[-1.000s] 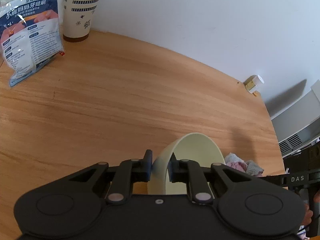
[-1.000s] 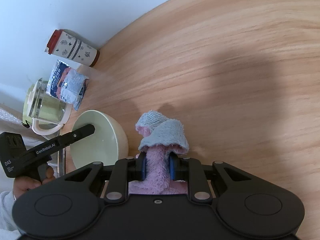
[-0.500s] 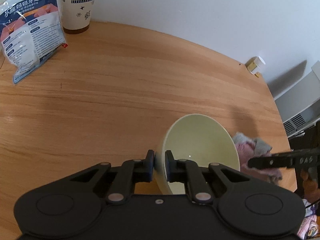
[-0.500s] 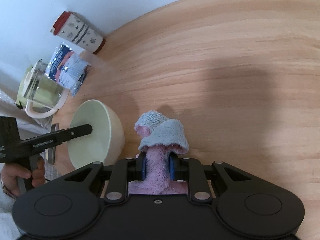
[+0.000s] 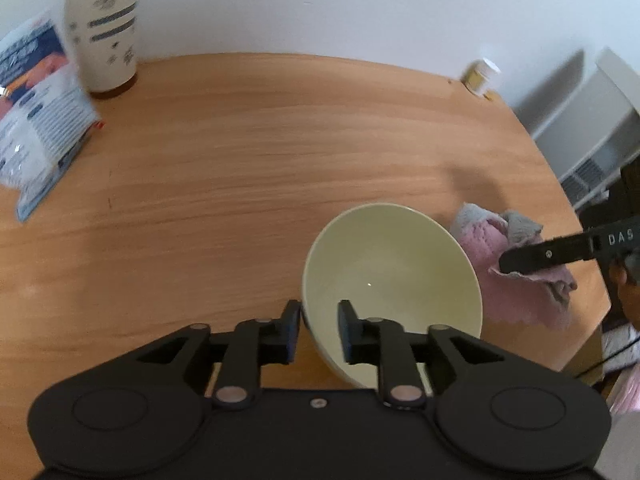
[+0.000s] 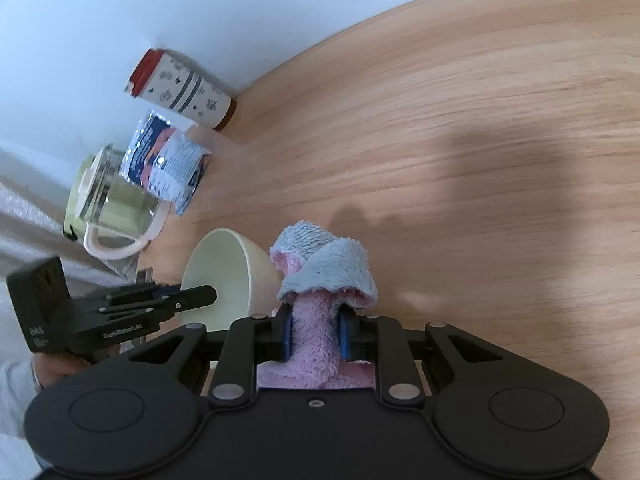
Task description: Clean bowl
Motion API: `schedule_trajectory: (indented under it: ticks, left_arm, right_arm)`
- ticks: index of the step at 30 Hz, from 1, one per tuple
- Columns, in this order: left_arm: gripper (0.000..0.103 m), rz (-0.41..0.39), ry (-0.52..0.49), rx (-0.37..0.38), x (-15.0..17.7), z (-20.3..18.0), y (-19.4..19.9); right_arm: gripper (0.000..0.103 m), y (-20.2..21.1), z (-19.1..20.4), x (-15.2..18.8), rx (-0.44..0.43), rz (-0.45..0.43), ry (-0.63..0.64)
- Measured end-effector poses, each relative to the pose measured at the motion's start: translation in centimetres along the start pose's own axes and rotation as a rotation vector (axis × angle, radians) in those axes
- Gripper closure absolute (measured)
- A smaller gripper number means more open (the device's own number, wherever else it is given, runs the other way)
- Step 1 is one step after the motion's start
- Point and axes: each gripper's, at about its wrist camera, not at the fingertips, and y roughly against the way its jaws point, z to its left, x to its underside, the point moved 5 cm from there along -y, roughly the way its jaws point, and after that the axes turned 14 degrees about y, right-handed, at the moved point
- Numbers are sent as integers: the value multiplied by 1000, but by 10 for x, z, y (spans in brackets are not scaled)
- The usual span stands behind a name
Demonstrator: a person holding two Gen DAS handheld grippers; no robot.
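A pale green bowl (image 5: 394, 280) is tilted with its opening toward the right. My left gripper (image 5: 319, 318) is shut on its near rim, one finger inside and one outside. In the right wrist view the bowl (image 6: 228, 276) lies at lower left, held by the left gripper (image 6: 200, 294). My right gripper (image 6: 316, 330) is shut on a pink and grey cloth (image 6: 324, 276), whose folded end sits right beside the bowl's outer wall. The cloth (image 5: 516, 264) also shows in the left wrist view, right of the bowl, with the right gripper (image 5: 508, 262) on it.
On the wooden table (image 5: 240, 168) a patterned tumbler with a red lid (image 5: 102, 24) stands by the back wall, with a blue and white packet (image 5: 36, 120) beside it. A glass kettle (image 6: 116, 204) stands at the far left. A small bottle (image 5: 480, 76) sits at the back right.
The bowl has been tipped so its inside faces the cloth. The cloth and right gripper have come closer to the bowl's side. The left view has swung toward the wall.
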Motion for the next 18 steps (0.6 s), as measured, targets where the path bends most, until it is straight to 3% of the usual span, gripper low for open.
schedule_trajectory:
  ticks: [2, 5, 14, 18]
  left_arm:
    - [71, 9, 6, -6, -2, 0, -3]
    - [93, 10, 35, 1, -5, 3, -8]
    - [91, 84, 121, 72, -6, 17, -22]
    - [94, 39, 89, 50, -4, 14, -25]
  right_arm:
    - [78, 2, -1, 1, -5, 9, 6]
    - [77, 2, -5, -1, -27, 0, -12]
    - [77, 3, -20, -8, -197, -125, -208]
    - [77, -1, -25, -8, -269, -167, -296]
